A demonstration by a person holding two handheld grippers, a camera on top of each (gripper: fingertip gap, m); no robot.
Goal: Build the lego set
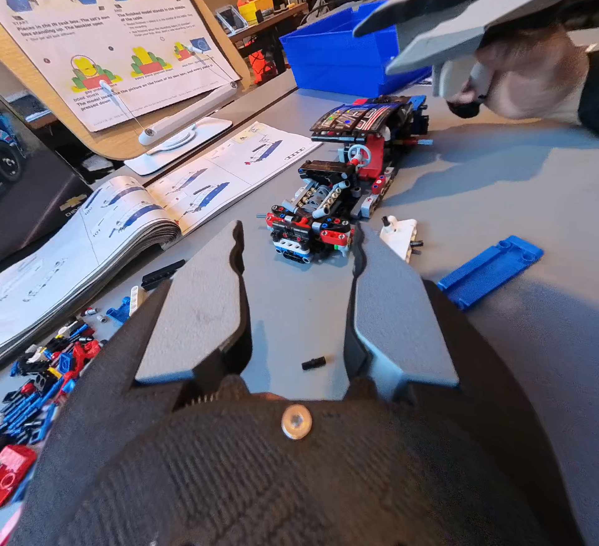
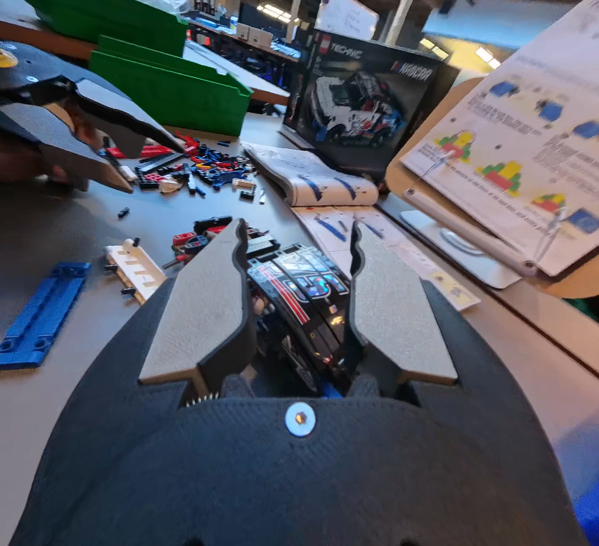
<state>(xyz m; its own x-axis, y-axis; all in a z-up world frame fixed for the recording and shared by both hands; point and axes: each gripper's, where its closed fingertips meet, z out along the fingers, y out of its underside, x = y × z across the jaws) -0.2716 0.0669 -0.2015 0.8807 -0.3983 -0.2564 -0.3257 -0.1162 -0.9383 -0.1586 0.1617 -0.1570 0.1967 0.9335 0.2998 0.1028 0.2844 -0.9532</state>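
In the left wrist view, our left gripper (image 1: pixel 298 238) fills the lower frame, jaws apart and empty over the grey bench (image 1: pixel 486 190), a small black pin (image 1: pixel 313 363) between them. Just beyond, at centre, sits the part-built lego car (image 1: pixel 343 186). In the right wrist view, our right gripper (image 2: pixel 298 232) hovers over the car's black roof (image 2: pixel 301 284), jaws apart around it. Loose pieces (image 2: pixel 207 170) lie farther off, at centre left.
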